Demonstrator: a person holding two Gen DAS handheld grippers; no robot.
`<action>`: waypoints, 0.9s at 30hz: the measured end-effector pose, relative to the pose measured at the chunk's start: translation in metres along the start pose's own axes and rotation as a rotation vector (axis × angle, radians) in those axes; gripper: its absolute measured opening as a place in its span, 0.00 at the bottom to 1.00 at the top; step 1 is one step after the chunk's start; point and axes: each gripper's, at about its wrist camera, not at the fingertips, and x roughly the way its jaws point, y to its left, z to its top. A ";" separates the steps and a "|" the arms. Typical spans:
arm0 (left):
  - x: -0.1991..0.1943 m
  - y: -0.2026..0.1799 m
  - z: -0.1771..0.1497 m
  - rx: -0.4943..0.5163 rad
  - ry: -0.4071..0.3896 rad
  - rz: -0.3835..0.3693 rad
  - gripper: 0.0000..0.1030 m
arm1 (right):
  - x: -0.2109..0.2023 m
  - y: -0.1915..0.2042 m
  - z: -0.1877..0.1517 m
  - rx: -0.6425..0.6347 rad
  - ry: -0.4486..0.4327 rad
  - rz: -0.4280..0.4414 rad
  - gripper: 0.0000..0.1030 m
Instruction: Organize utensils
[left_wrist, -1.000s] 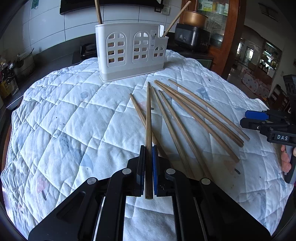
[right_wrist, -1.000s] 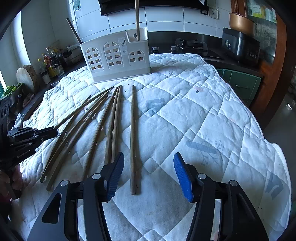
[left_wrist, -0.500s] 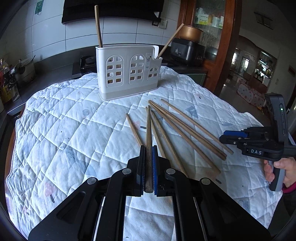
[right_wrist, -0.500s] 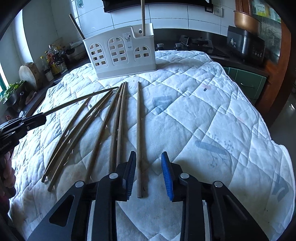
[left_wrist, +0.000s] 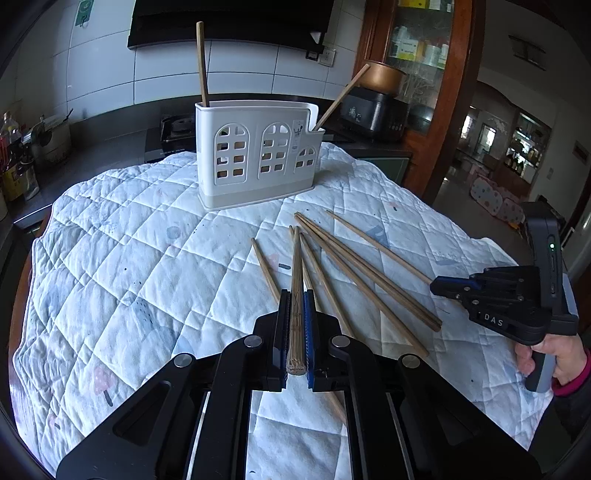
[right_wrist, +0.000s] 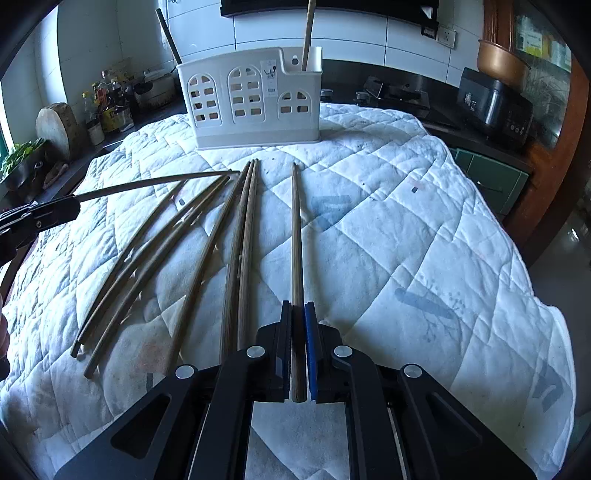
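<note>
On top of the table lies a white quilt (left_wrist: 129, 266) with little pictures on it; at the far side of it stands a white holder (left_wrist: 256, 158) with small window holes; two sticks already poke up out of it, one straight up at its left end (left_wrist: 202, 62) and one leaning out at its right end (left_wrist: 341, 98).

Close to us, the left gripper (left_wrist: 296, 299) is squeezed tight on one chopstick (left_wrist: 296, 266); the stick runs forward between the two fingers and points toward the holder; its far tip sits over the other sticks on the quilt.

Over on the right, the right gripper (right_wrist: 298, 308) is pinched tight on a chopstick of its own (right_wrist: 295, 229); this stick lies apart from the rest, off to their right, and points at the holder too; I cannot tell if it is up off the quilt or lying on it.

Between the two tools lies a bunch of loose chopsticks (left_wrist: 362, 273), spread out like a fan; some touch each other near the far tips, and they spread apart as they come near; from the right side they (right_wrist: 155, 254) look bent, but that is only the round lens.

Behind the quilt runs a dark counter (left_wrist: 110, 147) with bottles (right_wrist: 107, 107) on it.
</note>
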 end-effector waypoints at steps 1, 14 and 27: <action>-0.001 0.000 0.001 -0.002 -0.004 0.002 0.05 | -0.005 0.000 0.002 -0.001 -0.014 -0.001 0.07; -0.001 0.011 -0.002 -0.089 -0.022 -0.038 0.06 | -0.022 0.005 0.008 -0.006 -0.048 -0.005 0.07; 0.002 0.020 -0.004 -0.171 -0.041 -0.086 0.06 | -0.022 0.005 0.011 -0.010 -0.054 -0.006 0.07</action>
